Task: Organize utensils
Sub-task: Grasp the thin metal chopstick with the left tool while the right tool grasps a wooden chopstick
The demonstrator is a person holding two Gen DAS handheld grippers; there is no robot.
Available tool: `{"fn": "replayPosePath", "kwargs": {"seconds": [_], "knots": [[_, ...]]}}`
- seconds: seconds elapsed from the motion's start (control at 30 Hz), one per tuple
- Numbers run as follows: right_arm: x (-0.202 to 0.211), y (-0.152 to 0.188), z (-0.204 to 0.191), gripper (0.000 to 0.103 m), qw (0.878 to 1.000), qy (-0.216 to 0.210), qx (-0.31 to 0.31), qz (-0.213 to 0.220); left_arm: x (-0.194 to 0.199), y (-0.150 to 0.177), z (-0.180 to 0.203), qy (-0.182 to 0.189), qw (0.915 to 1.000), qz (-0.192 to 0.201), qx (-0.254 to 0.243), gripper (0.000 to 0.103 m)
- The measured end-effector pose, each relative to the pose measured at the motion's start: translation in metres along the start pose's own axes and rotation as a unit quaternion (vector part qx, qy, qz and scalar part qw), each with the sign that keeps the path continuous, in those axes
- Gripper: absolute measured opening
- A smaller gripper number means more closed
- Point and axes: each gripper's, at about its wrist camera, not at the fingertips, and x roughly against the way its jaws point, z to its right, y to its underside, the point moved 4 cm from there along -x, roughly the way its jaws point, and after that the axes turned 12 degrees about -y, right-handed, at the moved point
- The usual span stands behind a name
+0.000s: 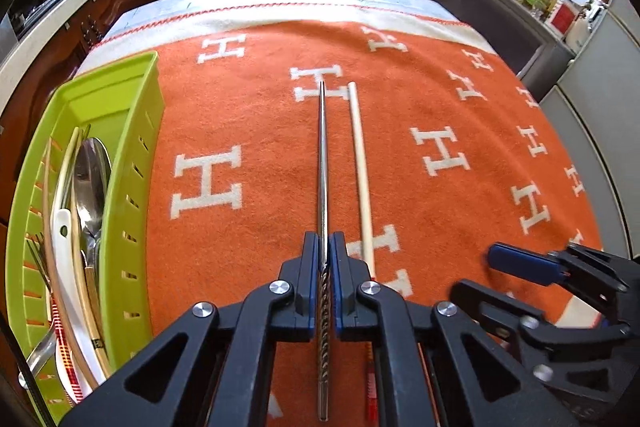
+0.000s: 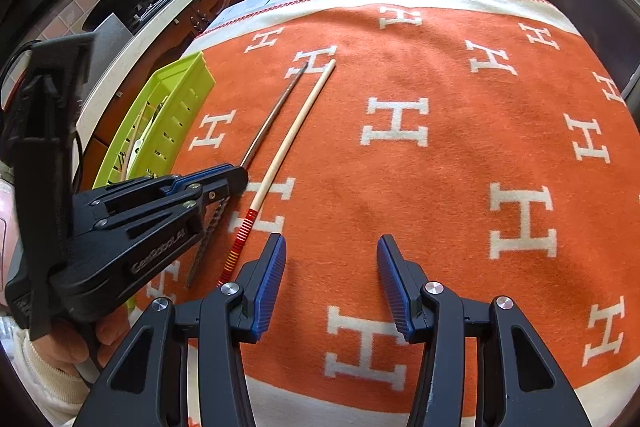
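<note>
**Left wrist view: metal chopstick pinched at its twisted end**

Left wrist view showed your left gripper (image 1: pixel 324 247) pressed together on the metal chopstick (image 1: pixel 322 163), the pads clamping the twisted, ridged handle section while the smooth shaft ran straight ahead over the orange blanket (image 1: pixel 240 99). Whether the chopstick had left the cloth could not be told. The wooden chopstick (image 1: pixel 361 163), with its red-banded handle, lay just beside it on the right, roughly parallel and untouched.

The steel stick looked thin, stiff and slick, so the ridged end was probably the right place to take it; held that far back, the long shaft would likely swing or tip down if you moved quickly. The wooden one should be lighter and less slippery.

The green tray (image 1: pixel 132 163) sat at the left edge of the blanket, already holding spoons, a fork and other chopsticks.

Your left hand (image 2: pixel 76 343) gripped its handle low at the near edge, the tool pitched steeply down toward the table. Your right gripper (image 2: pixel 331 267) hovered over bare blanket with jaws spread and nothing between them, near the wooden chopstick's banded end.
</note>
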Motion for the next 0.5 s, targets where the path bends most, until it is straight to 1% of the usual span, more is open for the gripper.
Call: {"fn": "replayPosePath", "kwargs": {"seconds": [0.1,0.2,0.3,0.43,0.5], "knots": [[-0.008,-0.007,-0.004,0.048,1.000,-0.007,-0.007,-0.003,0.014,-0.002,0.000,0.001,0.9999,0.015,-0.001,0.003],[-0.015,-0.016,-0.009,0.048,1.000,-0.005,-0.011,-0.001,0.031,-0.005,-0.006,-0.009,0.9994,0.033,0.000,0.003],[-0.023,-0.029,-0.015,0.048,1.000,0.000,-0.016,0.001,0.047,-0.010,-0.018,-0.030,0.9984,0.047,0.008,0.003],[-0.040,-0.043,-0.027,0.048,1.000,0.012,-0.013,0.001,0.061,-0.017,-0.037,-0.050,0.9968,0.056,0.027,0.003],[-0.049,-0.047,-0.033,0.048,1.000,0.028,-0.006,-0.001,0.067,-0.019,-0.047,-0.064,0.9955,0.059,0.037,0.003]]}}
